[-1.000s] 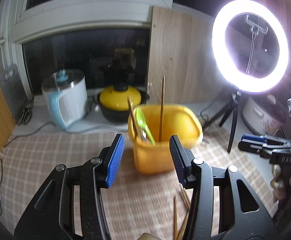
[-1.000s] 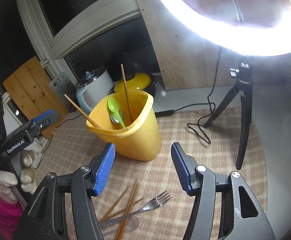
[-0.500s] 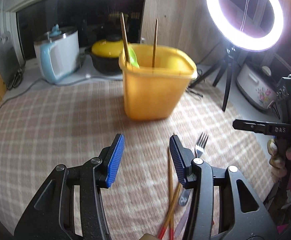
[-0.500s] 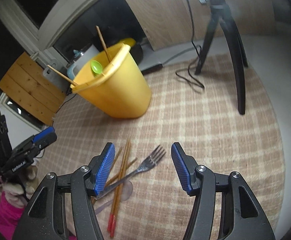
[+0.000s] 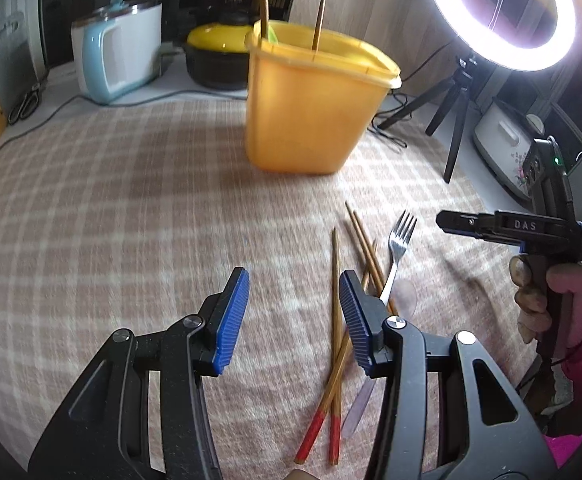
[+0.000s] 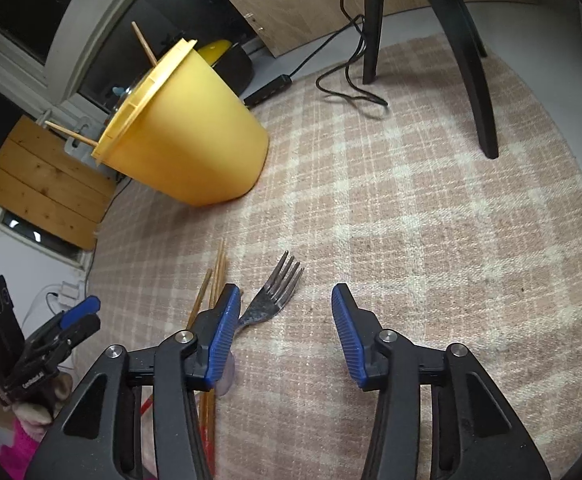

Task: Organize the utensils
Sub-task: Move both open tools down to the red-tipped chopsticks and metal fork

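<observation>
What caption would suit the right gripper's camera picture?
Open right gripper hovering over a fork and chopsticks beside a yellow bin.

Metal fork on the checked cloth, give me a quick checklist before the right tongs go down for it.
1. Right tongs open: ok, jaws wide apart and holding nothing.
2. Silver metal fork lined up between the jaws: not ok, it lies off toward the left jaw, handle hidden behind it.
3. Fork free of other things: not ok, its handle crosses the red-tipped wooden chopsticks.
4. Left tongs out of the way: cannot tell, they hang open right beside the same pile.
5. Yellow plastic tub upright with room: ok, only two sticks show above its rim.
</observation>
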